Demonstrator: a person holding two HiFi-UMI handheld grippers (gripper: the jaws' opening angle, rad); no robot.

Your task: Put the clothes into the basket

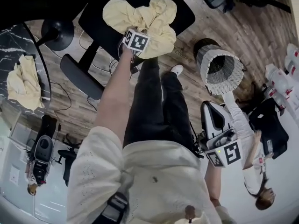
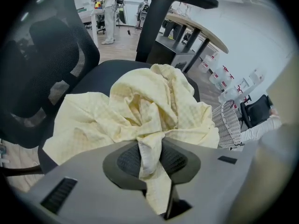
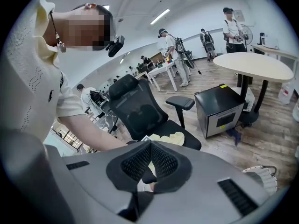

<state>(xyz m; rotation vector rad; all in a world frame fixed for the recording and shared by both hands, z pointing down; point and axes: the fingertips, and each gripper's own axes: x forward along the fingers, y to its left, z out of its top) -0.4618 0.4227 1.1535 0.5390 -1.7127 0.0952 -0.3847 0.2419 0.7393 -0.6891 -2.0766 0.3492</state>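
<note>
Left gripper (image 2: 150,148): is pointing steeply down and pinching a bunched fold of the yellow garment (image 2: 154,97) between its pads.
Yellow garment: is lying crumpled on the black seat of the office chair (image 2: 105,73), spreading over most of it.
Right gripper (image 3: 150,147): is hanging at the person's right side, well apart from the chair, with its pads pressed together and nothing between them.
Basket (image 1: 219,71): is standing on the wood floor (image 1: 243,27) to the person's right, well apart from the chair. It is white wicker, its mouth is facing up toward the head camera, and no cloth is showing inside it.
Second garment (image 1: 22,82): is lying untouched on the dark marbled table (image 1: 14,41) at the far left. It is another yellow piece, still waiting its turn.
Step in hand: appears to be the grasp on the first garment. The cloth is sitting on the seat, so the carry is not yet under way.
Next move: is calling for a lift high enough that the trailing cloth is clearing the seat. After that comes a swing to the right until the bundle is hanging over the basket's mouth, and only then a release.
Risk: only one fold is being pinched, so the rest will likely be dangling and dragging. The free right gripper could be gathering the loose part.
</note>
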